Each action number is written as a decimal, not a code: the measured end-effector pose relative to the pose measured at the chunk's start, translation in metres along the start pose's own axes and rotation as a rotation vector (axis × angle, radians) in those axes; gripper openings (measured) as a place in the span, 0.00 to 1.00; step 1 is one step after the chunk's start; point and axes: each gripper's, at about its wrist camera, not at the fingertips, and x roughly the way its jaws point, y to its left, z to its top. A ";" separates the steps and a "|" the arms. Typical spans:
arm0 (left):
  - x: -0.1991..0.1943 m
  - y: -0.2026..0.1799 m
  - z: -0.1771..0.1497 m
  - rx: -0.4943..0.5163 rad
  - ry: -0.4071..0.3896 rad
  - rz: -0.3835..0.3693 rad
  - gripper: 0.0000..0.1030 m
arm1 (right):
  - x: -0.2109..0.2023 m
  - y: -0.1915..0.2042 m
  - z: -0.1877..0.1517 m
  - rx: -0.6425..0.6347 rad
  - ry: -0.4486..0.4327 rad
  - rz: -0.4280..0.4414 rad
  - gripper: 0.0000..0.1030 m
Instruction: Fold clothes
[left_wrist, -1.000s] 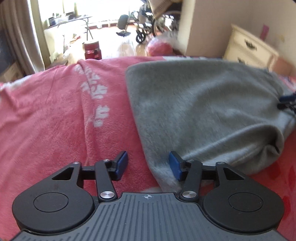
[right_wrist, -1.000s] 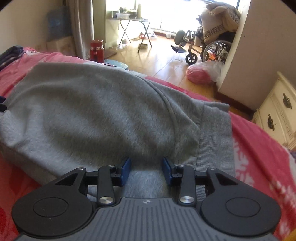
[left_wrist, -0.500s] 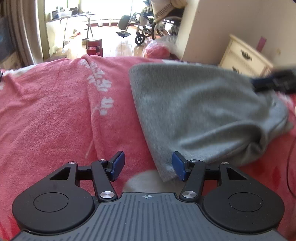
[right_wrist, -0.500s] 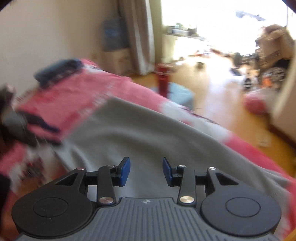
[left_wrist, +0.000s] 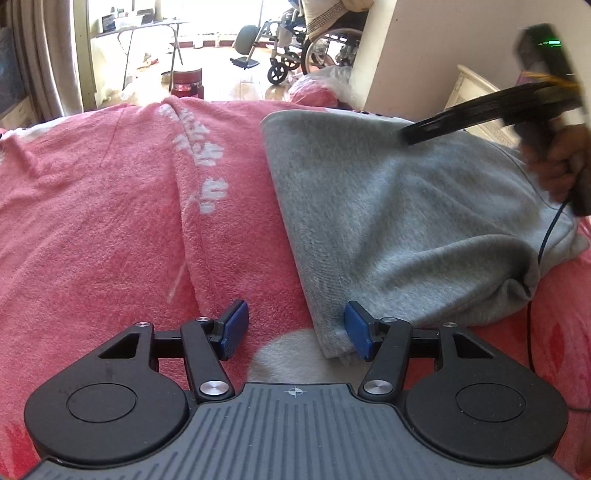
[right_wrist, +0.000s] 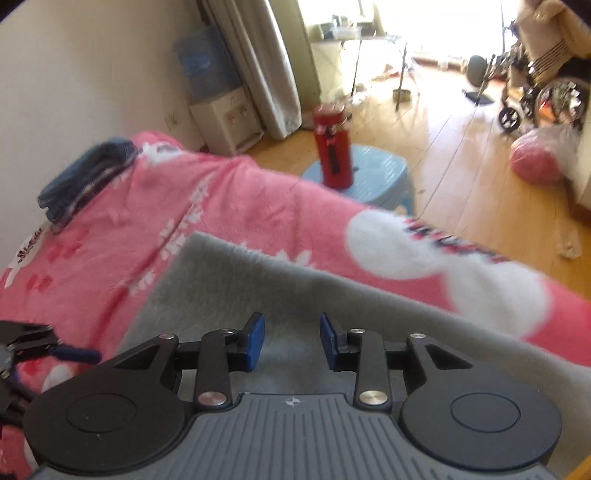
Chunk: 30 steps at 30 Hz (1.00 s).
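A grey sweatshirt (left_wrist: 388, 206) lies folded on the pink blanket (left_wrist: 110, 206), with a loose bulge at its right end. My left gripper (left_wrist: 295, 330) is open, low over the blanket, and the sweatshirt's near corner rests against its right fingertip (left_wrist: 356, 332). In the right wrist view, my right gripper (right_wrist: 291, 339) is open above the grey sweatshirt (right_wrist: 295, 291) with nothing between its fingers. A hand (left_wrist: 554, 162) holds the right gripper (left_wrist: 408, 136) above the sweatshirt's far right part. The left gripper (right_wrist: 55, 350) shows at the right wrist view's left edge.
A stack of folded dark blue clothes (right_wrist: 88, 173) sits at the blanket's far left by the wall. A red flask (right_wrist: 332, 147) stands on a blue stool (right_wrist: 380, 173) beyond the bed edge. A wheelchair (right_wrist: 539, 85) and a pink bag (right_wrist: 535, 162) are on the wooden floor.
My right gripper left the sweatshirt's ribbed hem, rose and swung left across the garment. The left gripper drew back a little, so the sweatshirt's near corner now meets its right finger.
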 end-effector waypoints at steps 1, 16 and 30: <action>0.000 0.001 0.000 -0.003 -0.001 -0.002 0.56 | -0.014 -0.007 -0.002 0.011 0.008 -0.041 0.35; -0.012 -0.007 0.007 0.008 0.018 0.063 0.57 | -0.091 -0.149 -0.082 0.268 -0.063 -0.386 0.36; -0.031 -0.052 0.033 0.157 -0.067 -0.068 0.57 | -0.128 -0.061 -0.093 0.126 -0.137 -0.122 0.45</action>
